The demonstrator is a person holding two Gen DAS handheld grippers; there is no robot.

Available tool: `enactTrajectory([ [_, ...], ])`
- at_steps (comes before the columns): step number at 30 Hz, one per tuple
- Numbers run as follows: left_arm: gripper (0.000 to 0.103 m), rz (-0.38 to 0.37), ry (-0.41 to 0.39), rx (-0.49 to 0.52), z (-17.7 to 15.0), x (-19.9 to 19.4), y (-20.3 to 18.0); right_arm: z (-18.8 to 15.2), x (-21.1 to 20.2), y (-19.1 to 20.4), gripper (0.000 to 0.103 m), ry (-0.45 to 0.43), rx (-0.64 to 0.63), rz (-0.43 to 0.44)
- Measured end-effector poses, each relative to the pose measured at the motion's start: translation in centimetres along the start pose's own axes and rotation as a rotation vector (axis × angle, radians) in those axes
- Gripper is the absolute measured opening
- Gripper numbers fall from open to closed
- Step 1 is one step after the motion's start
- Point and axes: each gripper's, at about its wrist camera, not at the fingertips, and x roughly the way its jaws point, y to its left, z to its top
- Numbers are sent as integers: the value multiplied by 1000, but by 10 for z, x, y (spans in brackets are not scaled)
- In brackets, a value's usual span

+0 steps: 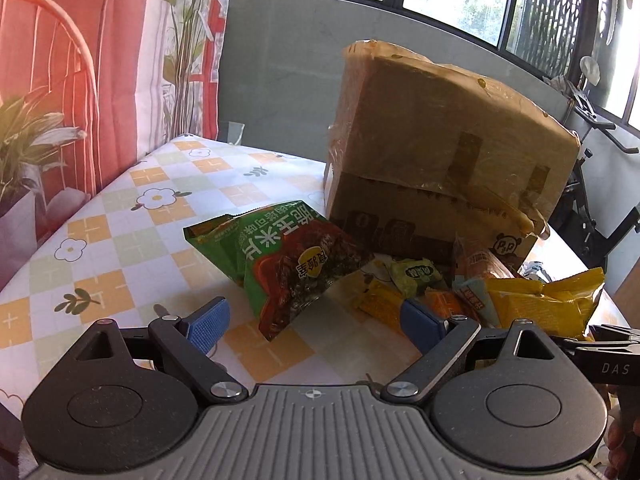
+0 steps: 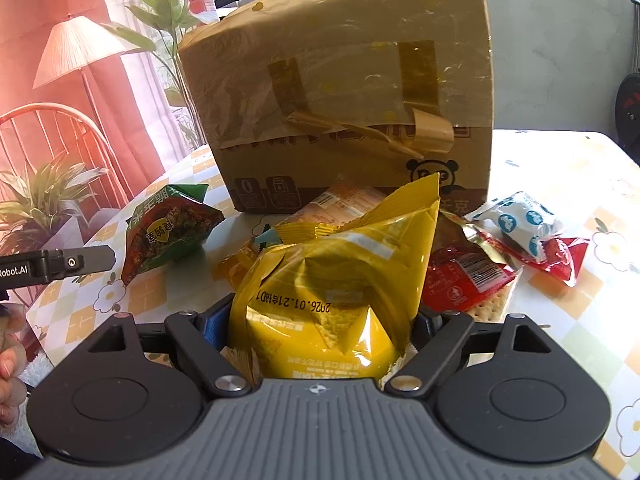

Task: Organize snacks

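A green and red snack bag [image 1: 288, 268] lies on the checked tablecloth [image 1: 120, 240], its near corner reaching between the blue pads [image 1: 208, 320] of my left gripper [image 1: 314, 324], which stands open without touching it. The same green bag [image 2: 168, 232] shows in the right wrist view. My right gripper [image 2: 320, 326] is shut on a puffy yellow snack bag [image 2: 332, 280], which fills the gap between its fingers and hides most of both pads. This yellow bag [image 1: 540, 304] also appears at the right in the left wrist view. A taped cardboard box [image 1: 440, 152] stands behind the snacks.
Small packets are heaped in front of the box [image 2: 344, 100]: a red packet [image 2: 464, 276], a white and blue packet [image 2: 520, 220], and yellow and orange ones [image 1: 384, 300]. An exercise bike [image 1: 592, 200] stands past the table's far right. A printed curtain [image 1: 80, 80] hangs at left.
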Motion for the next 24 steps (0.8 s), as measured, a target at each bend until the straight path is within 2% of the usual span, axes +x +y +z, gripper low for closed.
enactTrajectory([
  [6,93,31,-6,-4,4,2,4,0,-7,-2,84,-35,3,49],
  [11,93,86,-26,-20,28,16,17,3,-7,-1,84,-52,-7,57],
  [15,93,134,-28,-131,53,39,36,8,-5,-8,84,-53,25,62],
  [20,93,119,24,-314,72,71,58,12,-2,-17,84,-43,62,91],
  [24,93,106,47,-330,76,89,56,12,0,-22,84,-34,77,106],
])
